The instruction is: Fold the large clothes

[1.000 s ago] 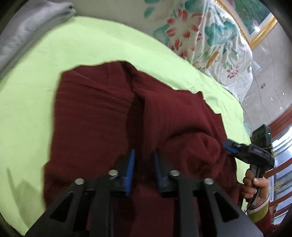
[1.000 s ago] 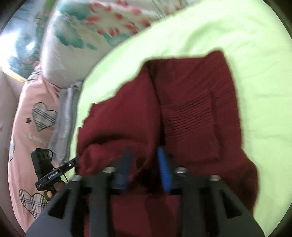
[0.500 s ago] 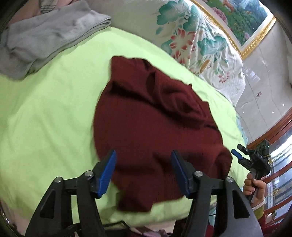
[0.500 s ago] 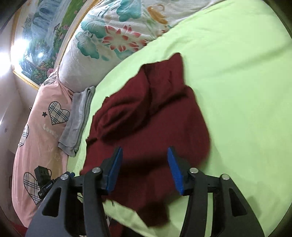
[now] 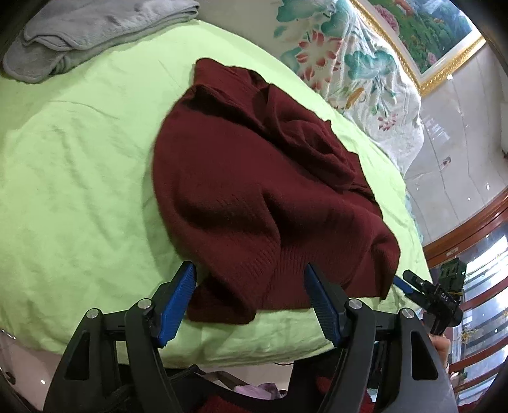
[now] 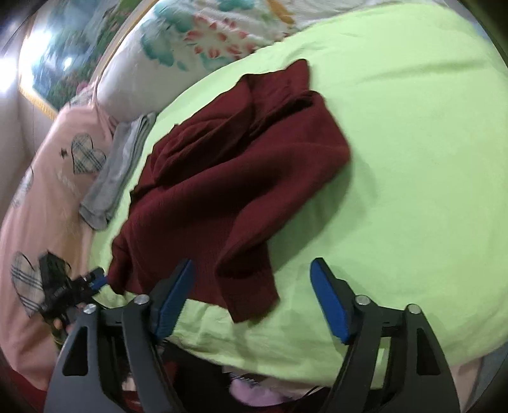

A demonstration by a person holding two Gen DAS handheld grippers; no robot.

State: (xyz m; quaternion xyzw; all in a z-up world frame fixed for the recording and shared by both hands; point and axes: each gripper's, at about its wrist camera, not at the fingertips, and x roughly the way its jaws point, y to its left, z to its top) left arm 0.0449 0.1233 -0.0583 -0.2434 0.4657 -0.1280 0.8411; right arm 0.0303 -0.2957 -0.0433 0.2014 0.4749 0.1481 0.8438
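Observation:
A dark red knitted sweater (image 5: 254,190) lies loosely folded and rumpled on the light green bed sheet (image 5: 79,178); it also shows in the right wrist view (image 6: 222,190). My left gripper (image 5: 250,301) is open and empty, hovering just in front of the sweater's near edge. My right gripper (image 6: 254,298) is open and empty, over the sweater's near corner at the bed's edge. Each gripper appears in the other's view: the right one (image 5: 428,295), the left one (image 6: 70,286).
A folded grey cloth (image 5: 89,28) lies at the far left of the bed. A floral pillow (image 5: 349,70) sits at the head. A pink quilt with plaid hearts (image 6: 47,178) lies beside the sheet. A framed painting (image 5: 428,41) hangs behind.
Both grippers were shut on the sweater a second ago; they have opened, let it drop on the bed, and pulled back toward the bed's near edge.

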